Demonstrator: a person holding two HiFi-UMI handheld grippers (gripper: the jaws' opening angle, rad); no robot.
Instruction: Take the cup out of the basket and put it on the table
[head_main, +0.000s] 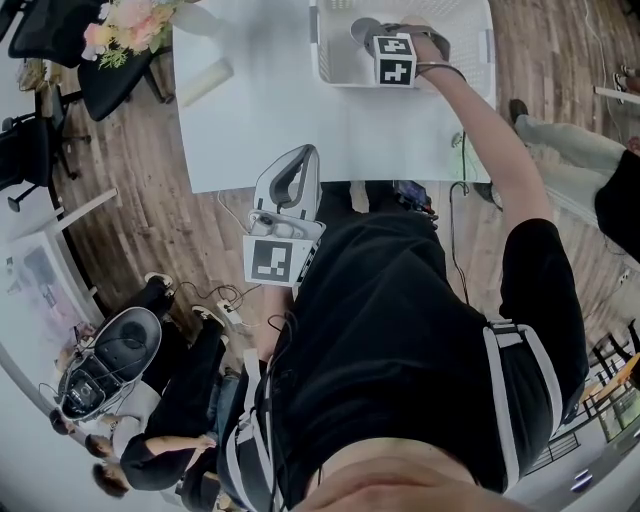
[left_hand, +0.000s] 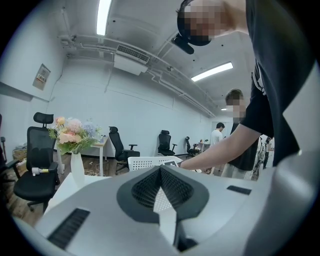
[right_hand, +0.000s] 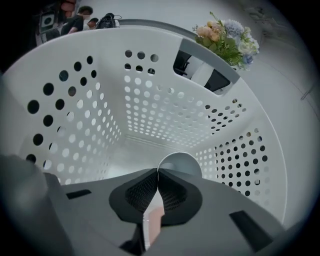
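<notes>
In the basket: the right gripper (right_hand: 158, 172) is reaching down inside the white perforated basket (right_hand: 150, 115), its marker cube (head_main: 395, 58) showing over the basket in the head view.
Right jaws: they are pressing together, with the rim of the cup (right_hand: 180, 162) running in at their tips, so they appear to be pinching its wall.
Cup: it is sitting low inside the basket near one perforated wall, its round mouth showing just beyond the jaw tips.
Basket: it is standing on the white table (head_main: 260, 130) at the far edge.
Right arm (head_main: 490, 130): it is stretching out across the table to the basket.
Left gripper (left_hand: 161, 170): it is hanging close to the person's body, off the near edge of the table, jaws closed on each other with nothing between them.
Flowers (head_main: 130, 25): a pale bouquet is standing by the table's far left corner, well apart from the basket.
</notes>
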